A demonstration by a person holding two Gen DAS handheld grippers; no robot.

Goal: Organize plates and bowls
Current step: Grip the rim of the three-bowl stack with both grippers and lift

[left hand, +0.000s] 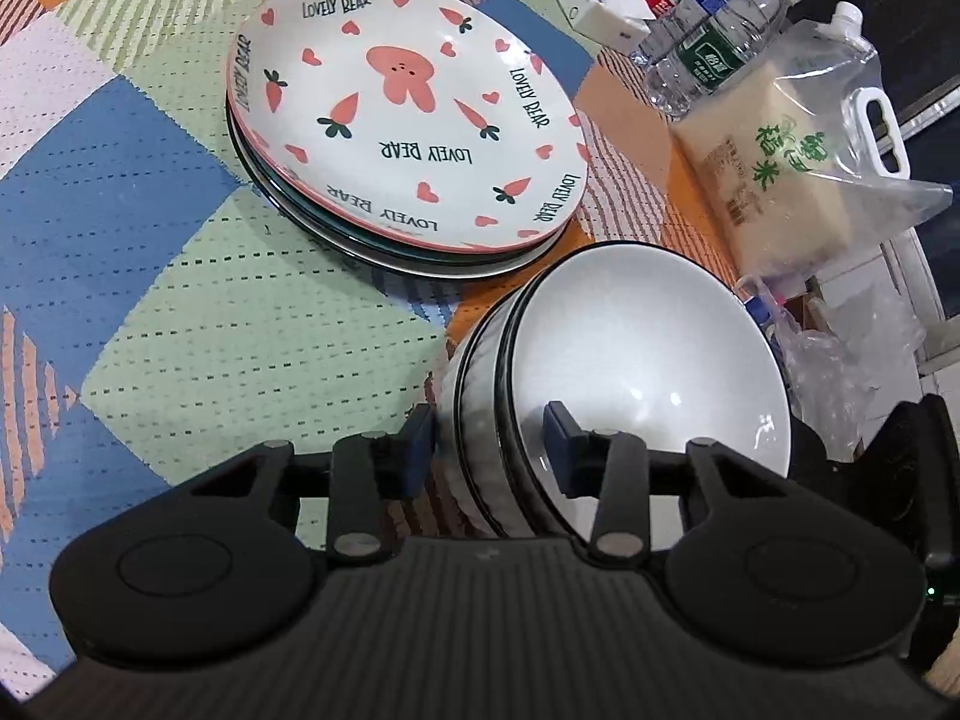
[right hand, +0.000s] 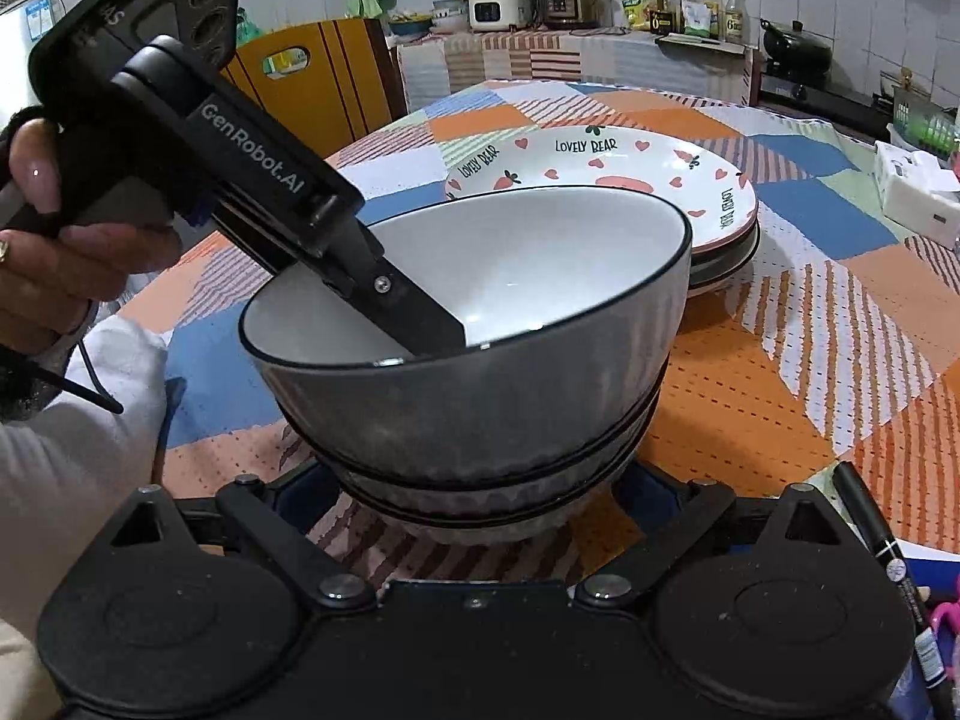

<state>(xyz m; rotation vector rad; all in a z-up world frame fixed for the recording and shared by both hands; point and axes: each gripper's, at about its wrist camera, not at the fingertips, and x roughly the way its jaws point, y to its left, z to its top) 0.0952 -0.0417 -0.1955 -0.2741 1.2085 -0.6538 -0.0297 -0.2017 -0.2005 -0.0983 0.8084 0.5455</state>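
Left wrist view: the left gripper (left hand: pixel 489 456) straddles the near wall of the top bowl (left hand: pixel 648 348) of the nested bowl stack, one finger inside, one outside, but whether the pads actually press cannot be told. The stack sits on the counter (left hand: pixel 180 300) just beside the plate stack (left hand: pixel 408 120). Right wrist view: the right gripper (right hand: pixel 474 492) stands wide open either side of the stack's base, not touching; the glazed ceramic looks heavy, slick and chippable, so grip low and support the base.
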